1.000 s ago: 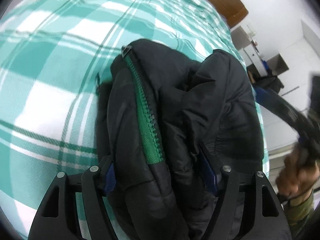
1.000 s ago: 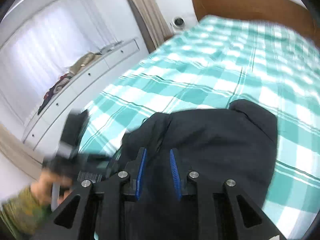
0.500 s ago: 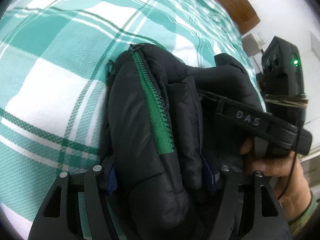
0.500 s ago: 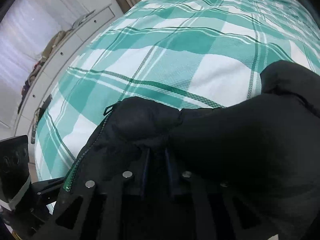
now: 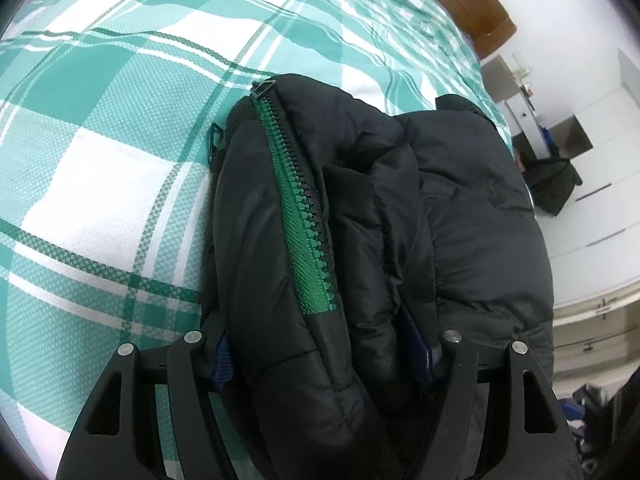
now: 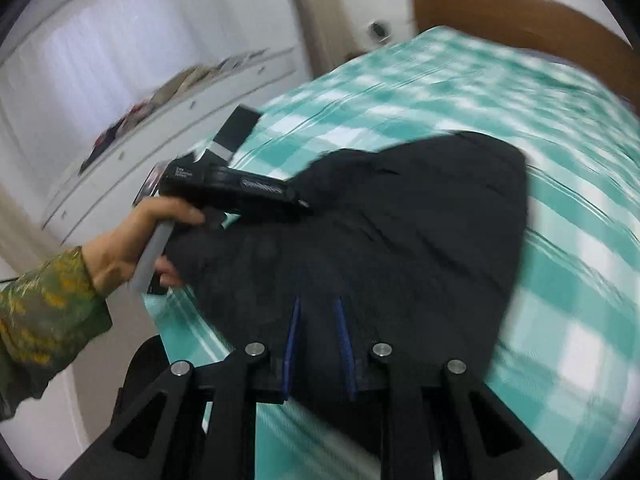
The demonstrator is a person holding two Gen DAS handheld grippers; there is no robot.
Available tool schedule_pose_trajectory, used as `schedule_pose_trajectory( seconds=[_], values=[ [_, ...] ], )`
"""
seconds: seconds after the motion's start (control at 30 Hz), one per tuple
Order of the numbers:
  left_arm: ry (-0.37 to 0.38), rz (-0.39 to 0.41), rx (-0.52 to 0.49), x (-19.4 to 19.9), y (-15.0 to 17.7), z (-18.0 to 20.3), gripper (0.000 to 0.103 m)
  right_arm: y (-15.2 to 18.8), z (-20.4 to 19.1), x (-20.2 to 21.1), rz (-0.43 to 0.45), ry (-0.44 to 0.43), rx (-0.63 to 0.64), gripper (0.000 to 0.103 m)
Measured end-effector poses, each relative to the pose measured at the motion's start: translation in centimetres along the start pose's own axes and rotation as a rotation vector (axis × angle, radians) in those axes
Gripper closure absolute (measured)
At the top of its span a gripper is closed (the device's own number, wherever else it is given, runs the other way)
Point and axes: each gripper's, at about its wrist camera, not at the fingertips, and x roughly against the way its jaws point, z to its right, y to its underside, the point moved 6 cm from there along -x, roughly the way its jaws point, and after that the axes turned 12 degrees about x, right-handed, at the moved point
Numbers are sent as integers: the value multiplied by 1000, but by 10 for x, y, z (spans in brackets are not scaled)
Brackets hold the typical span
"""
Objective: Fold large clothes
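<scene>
Bedroom, bed (image 5: 100, 152) under a teal-and-white plaid cover, brown headboard (image 6: 520, 16) at the far end. White drawers (image 6: 168, 120) along the wall in the right wrist view, odd clothes strewn on top; that view is motion-blurred.

Black puffer jacket (image 5: 460, 220) lies bundled on the cover near the bed's edge. Green zipper (image 5: 304, 216) runs along a top fold, pull at the far end.

Left gripper (image 5: 324, 356): jaws set wide, clamped on a thick roll of jacket. Blue pads (image 5: 222, 364) press into the fabric on both sides. In the right wrist view a hand (image 6: 132, 240), camouflage sleeve (image 6: 44, 312), holds this tool at the jacket's left edge.

Right gripper (image 6: 316, 344): jaws narrow and opening, blue pads (image 6: 292, 336) a small gap apart, hovering over the jacket's near side. Blur makes it hard to say whether cloth sits between them; none looks pinched.

Grey cabinet (image 5: 508, 76) and dark bag (image 5: 552, 180) stand on the floor beyond the bed.
</scene>
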Motion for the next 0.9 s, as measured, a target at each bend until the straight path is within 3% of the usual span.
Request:
schedule_pose_trajectory(
  seconds=[0.1,0.23,0.33,0.4,0.43,0.5,0.57,0.63,0.73,0.83,0.9],
  values=[
    [11,-1,5,-3,-1,2,31,30,14,-10,-47,24,-43,86],
    [28,7,8,-8,3,8,29,58,30,-60,-138,-73,-135,91],
    [16,7,20,-10,4,10,29,65,45,-73,-137,-162,-254,96],
    [14,6,30,-8,1,11,29,59,44,-62,-120,-159,-241,96],
    [16,9,33,-5,1,13,29,56,41,-53,-107,-154,-216,89],
    [6,19,26,5,1,16,27,50,35,-35,-87,-163,-191,65],
    [-30,60,6,26,1,20,24,44,31,-9,-27,-175,-179,15],
    [-61,87,-18,45,-1,21,20,39,32,16,37,-125,-151,13],
    [-77,80,-9,60,-3,16,17,33,33,48,113,-119,-126,13],
    [77,-44,44,49,-1,18,14,31,37,57,140,-85,-94,13],
    [161,-82,89,39,-3,20,14,36,42,49,124,-58,-89,13]
  ],
)
